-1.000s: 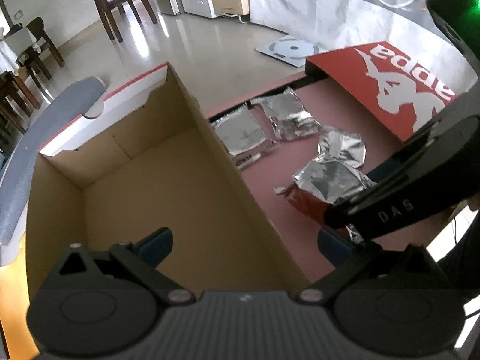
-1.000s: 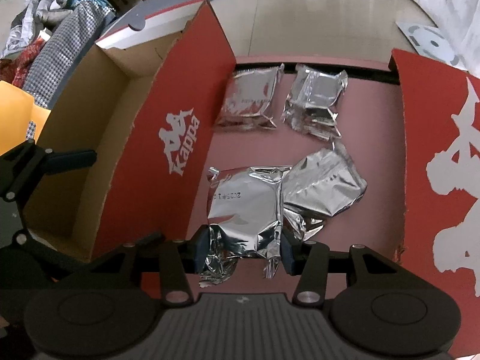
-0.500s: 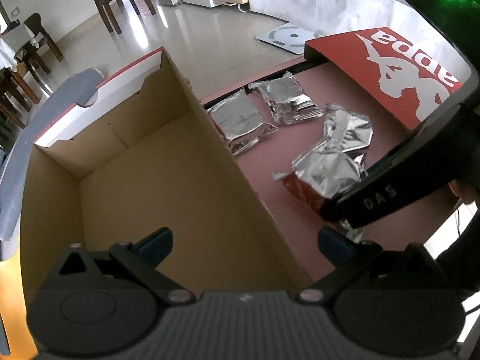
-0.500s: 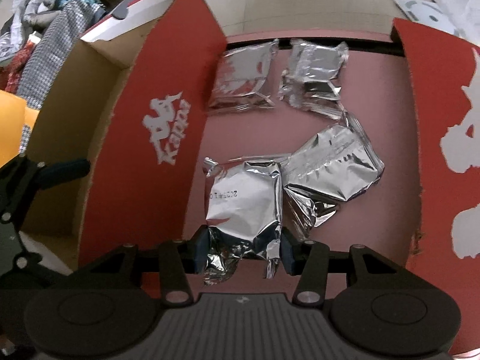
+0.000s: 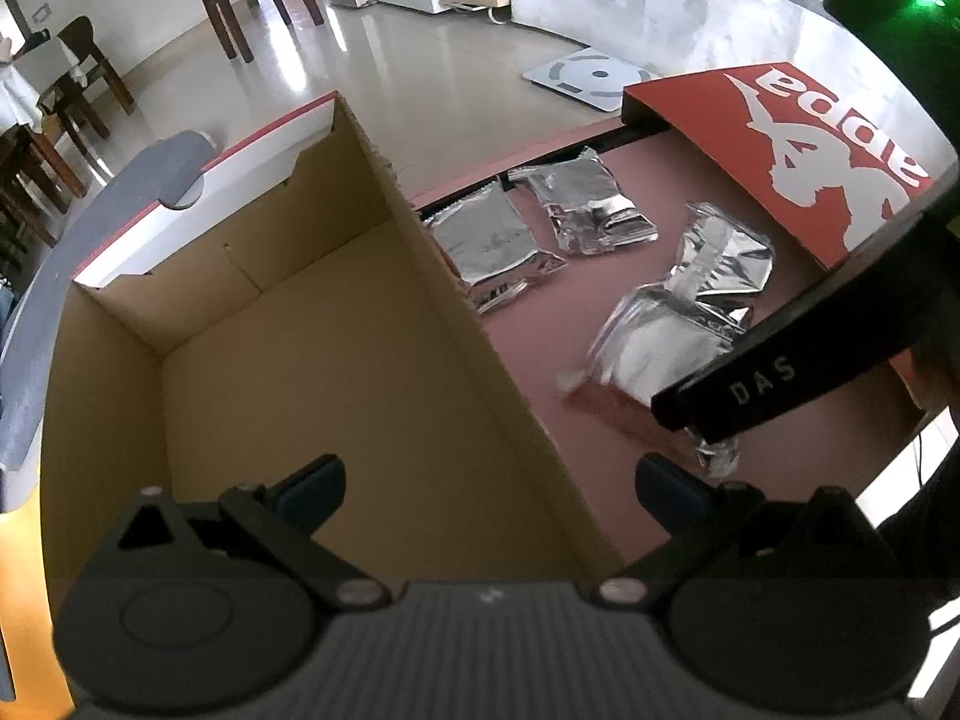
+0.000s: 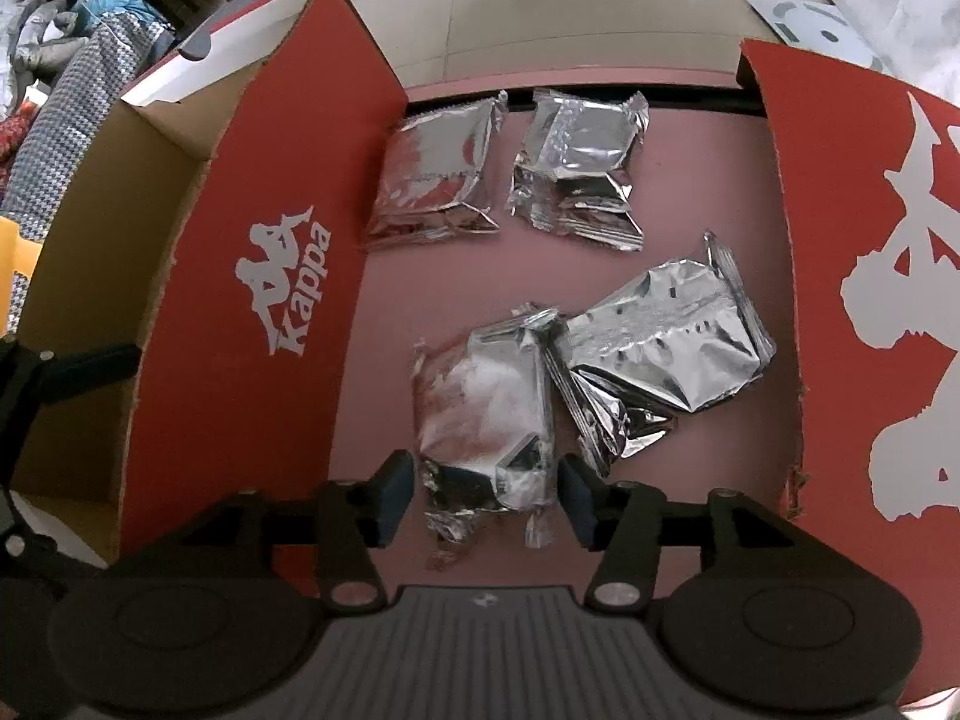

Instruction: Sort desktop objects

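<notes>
Between the two red boxes, the right gripper (image 6: 486,495) has just been opening its jaws around the nearest foil packet (image 6: 486,402) (not squeezing now), so it should close slowly and squarely near the packet's middle.

A dusky pink table top (image 6: 420,276) carries four silver foil packets. Seen from the right wrist, two lie side by side toward twelve o'clock: one (image 6: 435,177) touching the open red cardboard box (image 6: 240,312) at nine o'clock, another (image 6: 579,171) just beside it. Nearer, toward six o'clock, a third packet (image 6: 489,414) overlaps a fourth (image 6: 663,351). A second red box (image 6: 870,276) stands at three o'clock.
</notes>
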Motion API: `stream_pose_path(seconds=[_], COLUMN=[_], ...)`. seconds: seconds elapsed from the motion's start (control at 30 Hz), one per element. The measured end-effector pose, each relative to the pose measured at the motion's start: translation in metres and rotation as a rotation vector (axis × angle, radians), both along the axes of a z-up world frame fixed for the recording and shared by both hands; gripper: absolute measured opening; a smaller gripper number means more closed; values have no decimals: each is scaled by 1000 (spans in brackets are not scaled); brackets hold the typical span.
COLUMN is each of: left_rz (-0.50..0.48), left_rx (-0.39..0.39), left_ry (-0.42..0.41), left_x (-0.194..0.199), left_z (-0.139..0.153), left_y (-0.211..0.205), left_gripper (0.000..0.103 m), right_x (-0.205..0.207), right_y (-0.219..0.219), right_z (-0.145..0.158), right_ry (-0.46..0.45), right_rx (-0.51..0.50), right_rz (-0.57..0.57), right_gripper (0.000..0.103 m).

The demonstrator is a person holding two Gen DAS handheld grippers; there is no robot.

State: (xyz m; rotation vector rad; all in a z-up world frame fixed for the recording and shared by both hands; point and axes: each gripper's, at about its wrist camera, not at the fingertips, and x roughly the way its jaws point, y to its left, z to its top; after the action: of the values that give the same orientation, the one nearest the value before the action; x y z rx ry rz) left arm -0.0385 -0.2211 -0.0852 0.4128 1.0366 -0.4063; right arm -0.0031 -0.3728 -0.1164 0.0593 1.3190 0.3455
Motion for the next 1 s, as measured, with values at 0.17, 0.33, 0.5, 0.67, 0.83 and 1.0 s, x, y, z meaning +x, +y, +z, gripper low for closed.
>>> stream_pose_path(seconds=[0.17, 0.33, 0.5, 0.67, 0.83, 1.0], left_rz=[10, 28, 57, 79, 99, 117], left_rx=[-8, -29, -39, -46, -47, -45], left_ry=[1, 7, 6, 7, 12, 37], left_x=[1, 3, 6, 7, 9, 9], left_z=[1, 2, 2, 3, 2, -1], left_y=[1, 3, 6, 9, 10, 11], left_gripper=[103, 103, 103, 103, 103, 103], right_x=[-1, 0, -1, -1, -2, -2], right_y=[-1, 2, 6, 8, 9, 10], right_z=[3, 4, 8, 7, 9, 11], right_ry=[-11, -20, -56, -60, -76, -71], right_rx=[5, -6, -15, -43, -47, -5], right_rz=[-14, -21, -6, -11, -11, -10], right_gripper=[67, 72, 77, 79, 79, 79])
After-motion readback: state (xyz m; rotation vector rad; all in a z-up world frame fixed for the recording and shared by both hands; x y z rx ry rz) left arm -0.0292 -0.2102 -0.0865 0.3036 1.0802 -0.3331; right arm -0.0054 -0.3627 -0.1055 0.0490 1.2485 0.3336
